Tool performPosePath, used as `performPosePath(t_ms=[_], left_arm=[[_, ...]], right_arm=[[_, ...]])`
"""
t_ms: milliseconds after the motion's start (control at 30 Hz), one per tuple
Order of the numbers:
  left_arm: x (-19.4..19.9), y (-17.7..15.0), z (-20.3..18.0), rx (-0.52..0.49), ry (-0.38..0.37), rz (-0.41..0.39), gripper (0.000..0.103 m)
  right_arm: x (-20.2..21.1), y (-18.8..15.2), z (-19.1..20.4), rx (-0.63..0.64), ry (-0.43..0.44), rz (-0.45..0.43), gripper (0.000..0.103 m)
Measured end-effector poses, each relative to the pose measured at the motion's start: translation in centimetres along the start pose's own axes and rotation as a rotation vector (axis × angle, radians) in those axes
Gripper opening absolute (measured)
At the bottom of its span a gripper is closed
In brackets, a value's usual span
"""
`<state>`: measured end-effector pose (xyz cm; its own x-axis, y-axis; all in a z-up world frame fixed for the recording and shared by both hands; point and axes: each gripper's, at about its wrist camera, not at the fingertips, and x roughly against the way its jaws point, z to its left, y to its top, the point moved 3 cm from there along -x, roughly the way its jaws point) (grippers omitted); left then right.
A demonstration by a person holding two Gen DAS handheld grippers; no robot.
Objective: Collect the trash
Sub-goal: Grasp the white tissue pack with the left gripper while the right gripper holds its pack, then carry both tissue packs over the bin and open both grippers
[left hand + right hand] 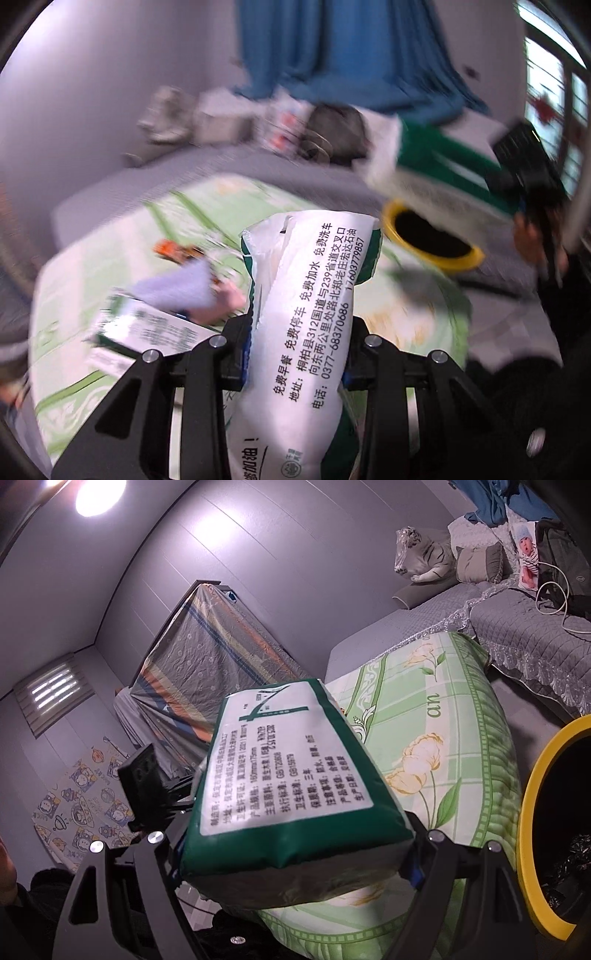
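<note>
The white tissue pack (306, 325) with black printed lines stands lengthwise between the left gripper (295, 354)'s fingers, its lower end cut off by the bottom edge of the left wrist view and its upper end reaching past the fingertips. The jaws pinch it at its waist; the blue pads are mostly hidden behind it. Everything beyond it in that view is smeared by motion blur: a lilac cloth (173, 288) and an orange wrapper (177, 251) on the green floral cover (207, 206) can only just be made out, and a second printed pack (147, 332) lies blurred at lower left.

The green-edged tissue pack (291, 786) fills the span of the right gripper (295, 853), whose widely spread jaws clamp its two sides; the fingertips themselves are covered by the pack. It is held above the cover, beside the yellow-rimmed bin (528, 812), which is cut off by the right edge of the frame. Dark crinkled contents in the bin are too dim to identify. In the left wrist view the same pack appears streaked over the bin's far rim.
</note>
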<state>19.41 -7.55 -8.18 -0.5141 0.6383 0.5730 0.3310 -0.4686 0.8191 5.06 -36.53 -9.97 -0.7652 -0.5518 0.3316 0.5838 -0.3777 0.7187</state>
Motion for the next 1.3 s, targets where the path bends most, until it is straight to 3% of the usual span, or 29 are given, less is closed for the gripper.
performPosePath(t_ms=[167,267,500,1033,1300], left_arm=[[1.9,1.3,-0.7,0.142,0.127,-0.088,0.033],[2.0,1.6,-1.9,0.141,0.189,-0.119,0.033],[2.1,3.2,-4.4,0.175,0.208,-0.173,0.033],[-2.2,9.5,-10.9,0.096,0.080,-0.218,0.033],[-5.9,12.2,-14.1,0.061,0.014,-0.230,0.033]], right_arm=[[-0.9,0.1,0.2,-0.016,-0.048,-0.003,0.079],[-1.4,-0.1,0.0,-0.044,-0.056,-0.005,0.079],[-0.5,0.3,-0.5,-0.084,-0.053,-0.043,0.079],[8.0,2.6,-4.7,-0.159,-0.199,-0.259,0.079],[13.1,2.9,-6.9,-0.170,-0.367,-0.394,0.079]])
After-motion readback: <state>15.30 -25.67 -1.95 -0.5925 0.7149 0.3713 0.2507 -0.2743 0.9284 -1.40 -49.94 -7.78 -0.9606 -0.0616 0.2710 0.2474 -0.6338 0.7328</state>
